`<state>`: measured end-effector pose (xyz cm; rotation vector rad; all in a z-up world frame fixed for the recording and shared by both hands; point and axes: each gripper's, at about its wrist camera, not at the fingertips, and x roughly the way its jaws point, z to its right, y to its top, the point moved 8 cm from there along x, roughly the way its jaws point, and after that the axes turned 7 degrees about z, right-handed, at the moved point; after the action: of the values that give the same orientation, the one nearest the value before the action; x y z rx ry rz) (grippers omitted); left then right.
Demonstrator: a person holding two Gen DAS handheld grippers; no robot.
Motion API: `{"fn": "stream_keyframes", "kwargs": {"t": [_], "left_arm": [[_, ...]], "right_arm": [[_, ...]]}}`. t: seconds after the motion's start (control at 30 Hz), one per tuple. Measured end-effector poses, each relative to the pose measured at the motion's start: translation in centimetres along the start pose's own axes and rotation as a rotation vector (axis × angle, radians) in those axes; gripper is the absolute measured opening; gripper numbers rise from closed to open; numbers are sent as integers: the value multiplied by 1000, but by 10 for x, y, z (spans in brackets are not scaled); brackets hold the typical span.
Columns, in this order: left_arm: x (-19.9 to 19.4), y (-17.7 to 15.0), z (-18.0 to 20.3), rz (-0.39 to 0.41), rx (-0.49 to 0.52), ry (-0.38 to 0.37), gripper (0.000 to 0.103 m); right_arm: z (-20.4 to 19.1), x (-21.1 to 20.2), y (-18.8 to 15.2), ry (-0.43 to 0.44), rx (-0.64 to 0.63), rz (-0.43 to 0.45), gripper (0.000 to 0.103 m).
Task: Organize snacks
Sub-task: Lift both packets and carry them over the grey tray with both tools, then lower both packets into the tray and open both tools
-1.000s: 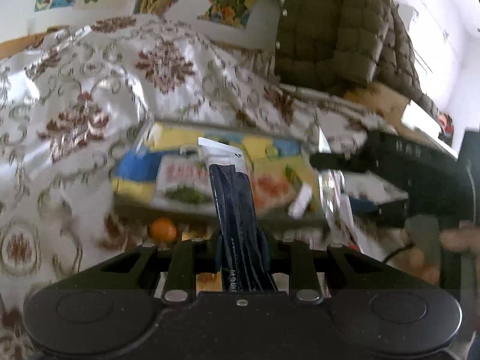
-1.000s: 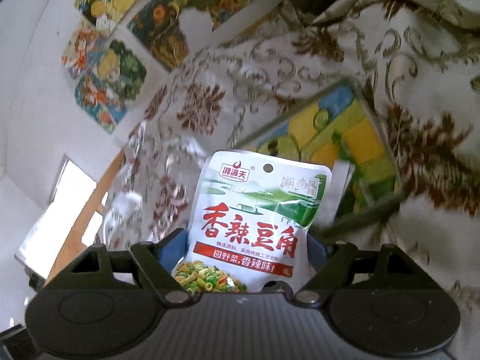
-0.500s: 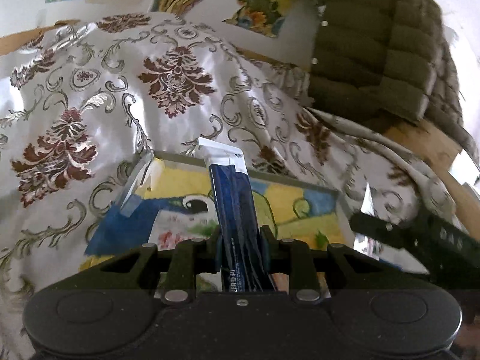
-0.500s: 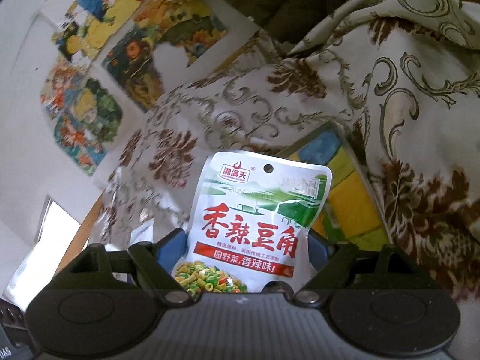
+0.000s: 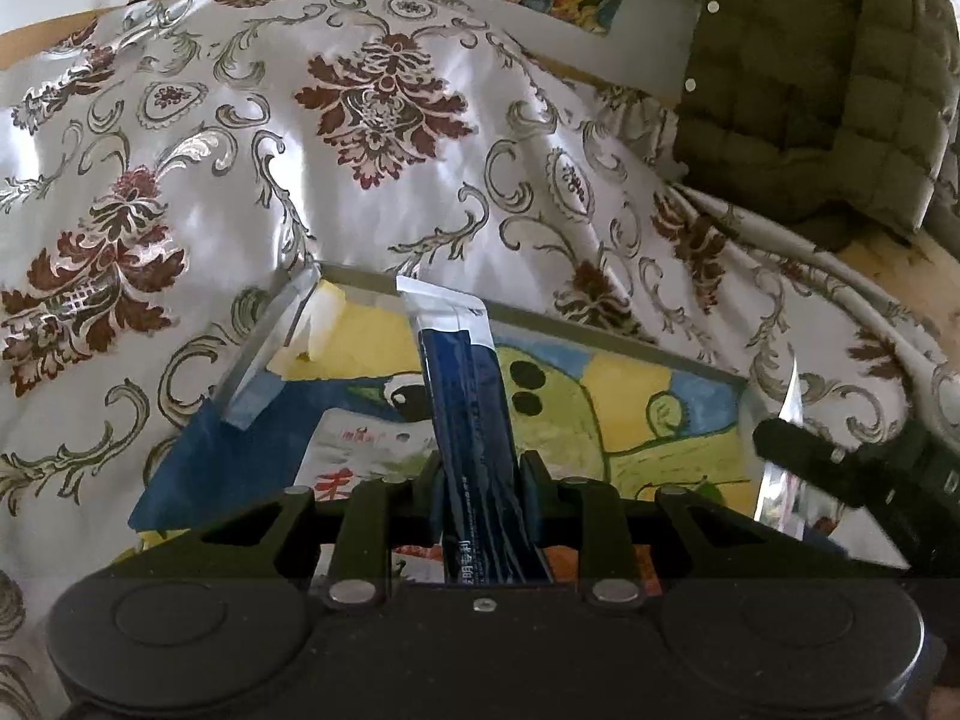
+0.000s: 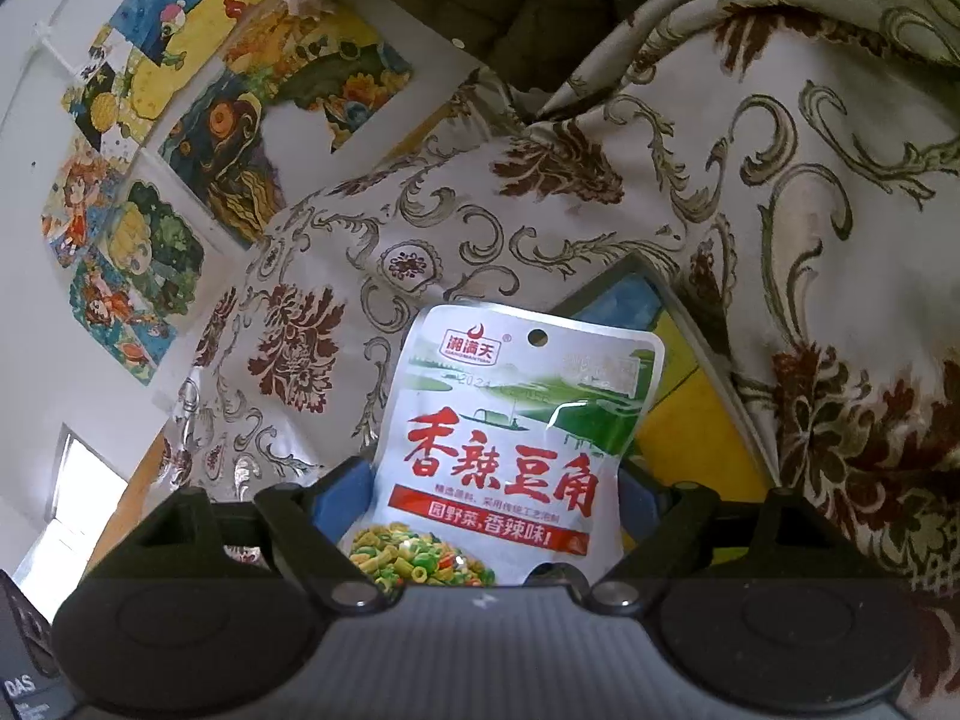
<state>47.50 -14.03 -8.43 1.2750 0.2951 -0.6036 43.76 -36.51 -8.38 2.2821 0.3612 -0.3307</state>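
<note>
My left gripper (image 5: pixel 480 474) is shut on a narrow dark blue stick sachet (image 5: pixel 465 396) with a white top, held upright over a clear tray (image 5: pixel 264 354) with a colourful cartoon bottom. A white snack packet (image 5: pixel 372 450) lies in the tray below it. My right gripper (image 6: pixel 495 498) is shut on a white packet of spicy beans (image 6: pixel 516 444) with red characters, held above the same tray's corner (image 6: pixel 678 324). The right gripper's dark body (image 5: pixel 852 468) shows at the right edge of the left wrist view.
A white tablecloth (image 5: pixel 240 138) with brown floral print covers the table. A green quilted jacket (image 5: pixel 810 78) hangs at the back right. Colourful drawings (image 6: pixel 180 138) are stuck on the wall behind.
Both grippers have lifted and tilted up with their packets still held. In the left view the tray has dropped lower and more cloth shows; the orange item is out of sight.
</note>
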Motion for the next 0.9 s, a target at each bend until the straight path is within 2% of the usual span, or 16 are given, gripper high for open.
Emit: {"fn": "stream_keyframes", "kwargs": {"t": [0.43,0.5,0.73,0.83,0.9], "left_arm": [[1,0,-4,-29,-45,16,31],[-1,3,-4,-22,-41,19,42],[-17,9,-4,7,-25,36,64],[-29,13,-5,28,-30,45,79],[-40,16,-5,49,-24,53,93]], "right_arm": [[-4,8,-11,-50,-50,-27,92],[-4,8,-11,-51,-52,-29,93],[-10,-4,1,-34,-43,-7,97],[-17,-14,9,-22,-58,10,99],[-23,-21,13,-19,-72,23,101]]}}
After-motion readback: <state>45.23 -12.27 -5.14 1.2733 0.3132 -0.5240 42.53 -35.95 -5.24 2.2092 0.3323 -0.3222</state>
